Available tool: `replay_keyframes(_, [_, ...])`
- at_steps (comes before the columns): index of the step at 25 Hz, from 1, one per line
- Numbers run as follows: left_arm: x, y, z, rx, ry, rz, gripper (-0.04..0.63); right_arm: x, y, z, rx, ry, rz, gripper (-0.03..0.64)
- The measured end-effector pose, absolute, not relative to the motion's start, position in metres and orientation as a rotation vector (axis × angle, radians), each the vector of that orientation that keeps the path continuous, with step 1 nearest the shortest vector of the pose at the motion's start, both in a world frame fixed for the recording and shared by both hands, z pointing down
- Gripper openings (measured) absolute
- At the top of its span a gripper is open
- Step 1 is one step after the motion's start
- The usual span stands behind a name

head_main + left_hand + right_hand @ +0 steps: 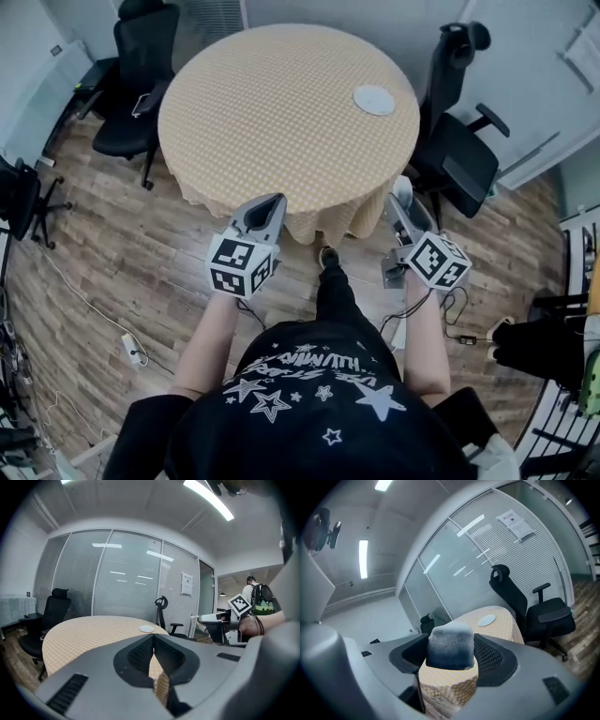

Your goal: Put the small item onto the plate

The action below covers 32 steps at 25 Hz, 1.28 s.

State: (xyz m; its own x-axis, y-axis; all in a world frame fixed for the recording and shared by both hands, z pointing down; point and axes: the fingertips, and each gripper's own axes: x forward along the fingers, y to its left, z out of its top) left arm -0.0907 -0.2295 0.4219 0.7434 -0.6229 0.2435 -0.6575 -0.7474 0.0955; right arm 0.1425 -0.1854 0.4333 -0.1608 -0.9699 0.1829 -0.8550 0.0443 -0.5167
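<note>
In the head view, a round table [244,112] under a tan checked cloth stands on a wooden floor [103,253]. A small white plate [374,99] lies on the table's far right part, near the rim. The left claw [270,204] is held just short of the table's near rim, and the right claw [400,199] is off to its right, also outside the rim. A pale small item [403,188] shows at the right claw's tip, well apart from the plate. One black office chair [141,75] stands at the table's left and a second black chair [459,150] at its right. In the left gripper view, the left claw's jaws meet at their tips with nothing between them. Beyond them lie the table top and the plate on it. The right claw shows at the right edge of this view, with its marker cube [240,604] on top, and a person with a backpack [257,595] stands far behind it. In the right gripper view, the right claw is clamped on the small item, a rounded block that is whitish on top and dark blue-grey on its front. It fills the gap between the two jaws and is held in the air, short of the table. The plate lies bare on the cloth beyond, near the second black chair.
</note>
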Motion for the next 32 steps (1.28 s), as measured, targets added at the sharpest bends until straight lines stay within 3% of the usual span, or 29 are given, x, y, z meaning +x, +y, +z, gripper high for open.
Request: replay_keyframes(32, [0.064, -0.468, 0.433, 2.689, -1.157, 0.384, 0.008, 0.290, -0.456, 0.471, -1.780, 2.255, -0.907, 0.308])
